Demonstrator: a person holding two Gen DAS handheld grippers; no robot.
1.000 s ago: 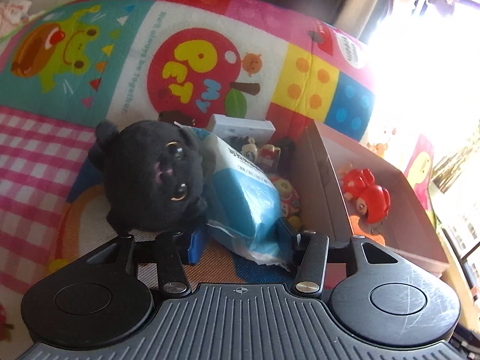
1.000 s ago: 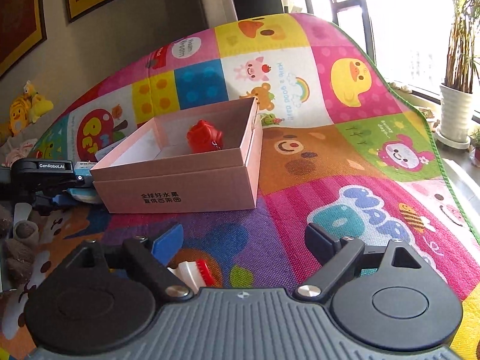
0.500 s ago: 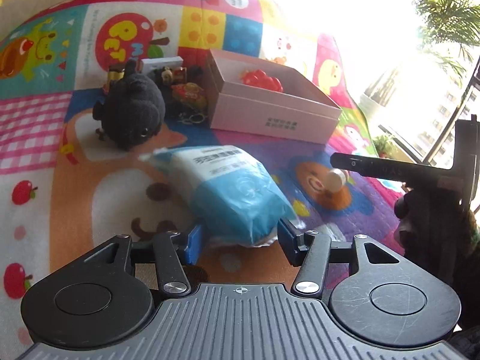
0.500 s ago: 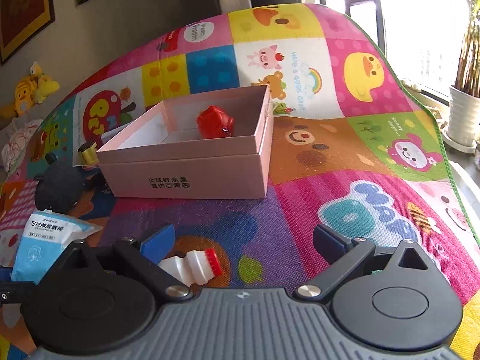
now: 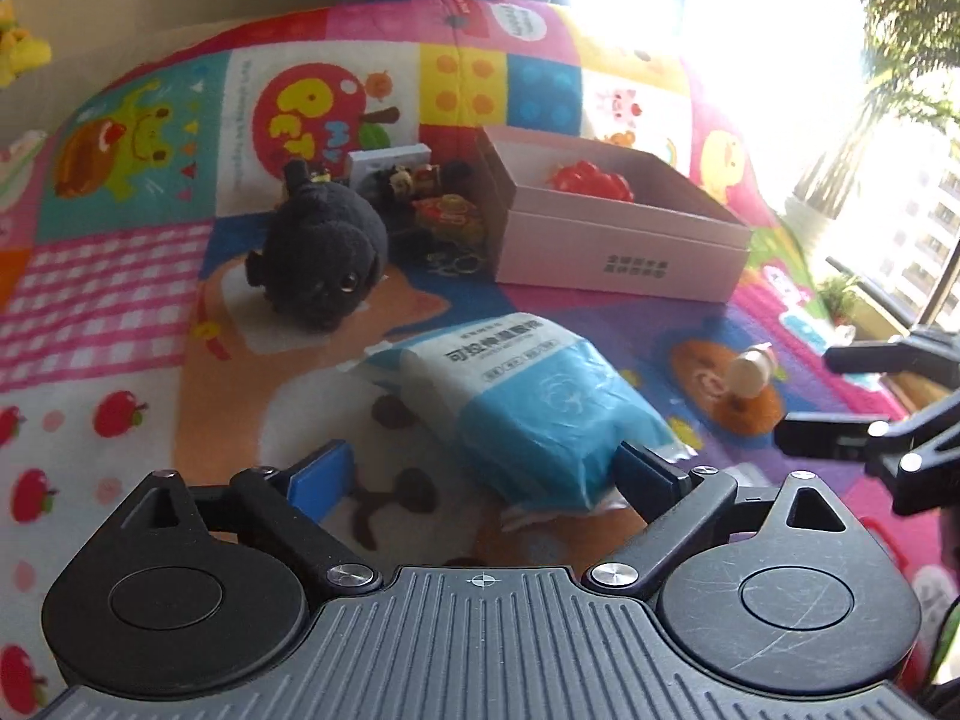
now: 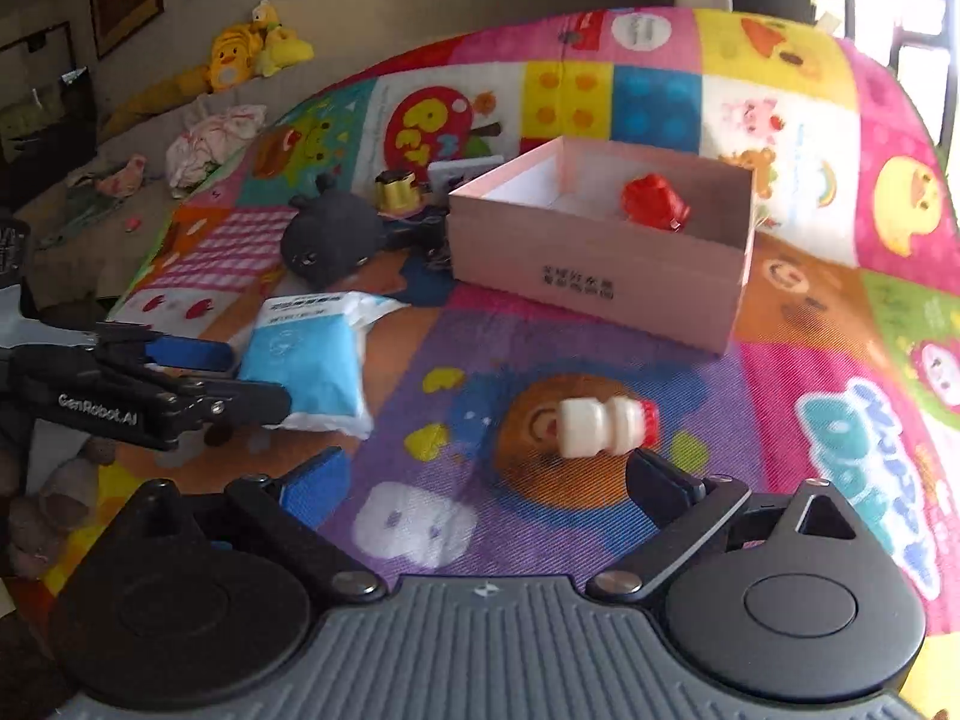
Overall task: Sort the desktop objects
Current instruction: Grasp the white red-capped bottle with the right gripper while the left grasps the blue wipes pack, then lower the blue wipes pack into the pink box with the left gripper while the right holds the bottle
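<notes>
A blue and white tissue pack [image 5: 528, 402] lies on the colourful play mat [image 5: 120, 360] between the fingers of my left gripper [image 5: 483, 474]. Its jaws are opening; the left pad stands well off the pack and the right pad is at its corner. A small white bottle with a red cap [image 6: 606, 426] lies on its side just ahead of my right gripper [image 6: 489, 480], which is open and holds nothing. Behind stands an open pink box [image 6: 594, 276] with a red toy [image 6: 654, 201] inside. A black plush [image 5: 327, 252] sits left of the box.
Several small toys [image 5: 444, 210] and a white carton [image 5: 390, 159] crowd between the plush and the box. Yellow plush toys [image 6: 252, 48] and a crumpled cloth [image 6: 210, 138] lie beyond the mat's far left edge. A bright window with potted plants is on the right.
The left gripper carried the tissue pack away from the plush to the near part of the mat and spread its jaws off it. The right gripper shifted, so the bottle now lies farther ahead.
</notes>
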